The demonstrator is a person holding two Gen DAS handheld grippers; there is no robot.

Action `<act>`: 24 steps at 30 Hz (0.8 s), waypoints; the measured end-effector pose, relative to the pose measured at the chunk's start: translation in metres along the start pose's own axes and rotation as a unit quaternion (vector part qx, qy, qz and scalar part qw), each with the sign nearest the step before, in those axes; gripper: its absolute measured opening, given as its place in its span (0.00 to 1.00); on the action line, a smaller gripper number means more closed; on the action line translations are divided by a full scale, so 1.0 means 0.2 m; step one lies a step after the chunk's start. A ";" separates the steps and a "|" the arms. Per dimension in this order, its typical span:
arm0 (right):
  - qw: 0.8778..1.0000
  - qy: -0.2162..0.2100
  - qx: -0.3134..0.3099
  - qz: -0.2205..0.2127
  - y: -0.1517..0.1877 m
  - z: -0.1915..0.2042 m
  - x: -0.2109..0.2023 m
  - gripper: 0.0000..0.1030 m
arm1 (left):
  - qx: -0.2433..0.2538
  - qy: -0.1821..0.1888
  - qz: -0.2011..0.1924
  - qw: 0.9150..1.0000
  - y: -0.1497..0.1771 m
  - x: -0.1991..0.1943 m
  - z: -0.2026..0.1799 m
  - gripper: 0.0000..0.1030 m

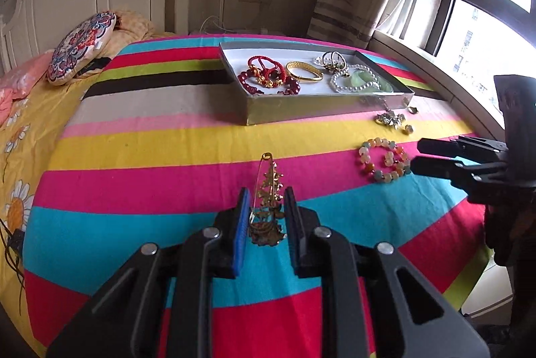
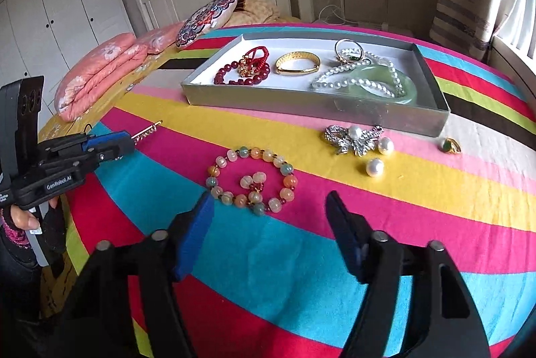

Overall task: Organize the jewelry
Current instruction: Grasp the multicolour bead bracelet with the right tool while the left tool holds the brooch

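Jewelry here is light and snaggy: your left fingers [image 1: 267, 210] pinch the gold hairpin [image 1: 268, 190]; right fingers [image 2: 269, 214] stand spread near the slippery bead bracelet [image 2: 253, 180].

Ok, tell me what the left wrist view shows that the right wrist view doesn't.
Left wrist only: the gold brooch seen whole, clamped between the left gripper jaws, and the window.

Right wrist only: the white wardrobe, the green-stone ring, and a hand holding the left gripper.

Both: the jewelry box, bead bracelet, pearl brooch, and the right gripper, open.
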State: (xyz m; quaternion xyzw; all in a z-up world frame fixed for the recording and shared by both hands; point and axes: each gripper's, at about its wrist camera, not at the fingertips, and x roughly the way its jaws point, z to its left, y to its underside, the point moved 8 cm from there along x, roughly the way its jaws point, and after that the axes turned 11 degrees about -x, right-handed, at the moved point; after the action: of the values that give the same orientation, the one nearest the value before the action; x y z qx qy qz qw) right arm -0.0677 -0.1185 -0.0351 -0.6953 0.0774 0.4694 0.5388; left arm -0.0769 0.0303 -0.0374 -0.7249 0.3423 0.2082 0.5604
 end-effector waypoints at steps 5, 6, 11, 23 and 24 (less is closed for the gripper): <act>0.999 0.032 0.005 0.011 -0.06 -0.04 0.06 0.28 | 0.004 0.002 0.015 1.000 0.02 0.03 -0.01 0.19; 0.999 0.039 -0.001 0.018 -0.07 -0.04 0.08 0.25 | 0.007 0.000 0.016 1.000 0.03 0.03 -0.02 0.20; 0.993 0.091 -0.054 0.052 -0.04 -0.04 0.14 0.19 | 0.018 -0.012 0.033 0.999 0.05 0.06 -0.02 0.20; 0.990 0.109 -0.077 0.054 -0.01 0.00 0.12 0.20 | 0.036 -0.019 0.042 0.998 0.06 0.07 -0.04 0.54; 0.990 0.109 -0.072 0.052 -0.01 0.00 0.12 0.20 | 0.035 -0.020 0.042 0.998 0.06 0.07 -0.04 0.56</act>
State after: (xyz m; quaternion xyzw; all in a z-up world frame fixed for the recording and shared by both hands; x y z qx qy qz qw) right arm -0.0536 -0.1084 -0.0510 -0.7739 0.1375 0.4227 0.4510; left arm -0.0765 0.0178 -0.0534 -0.6853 0.3680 0.2341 0.5833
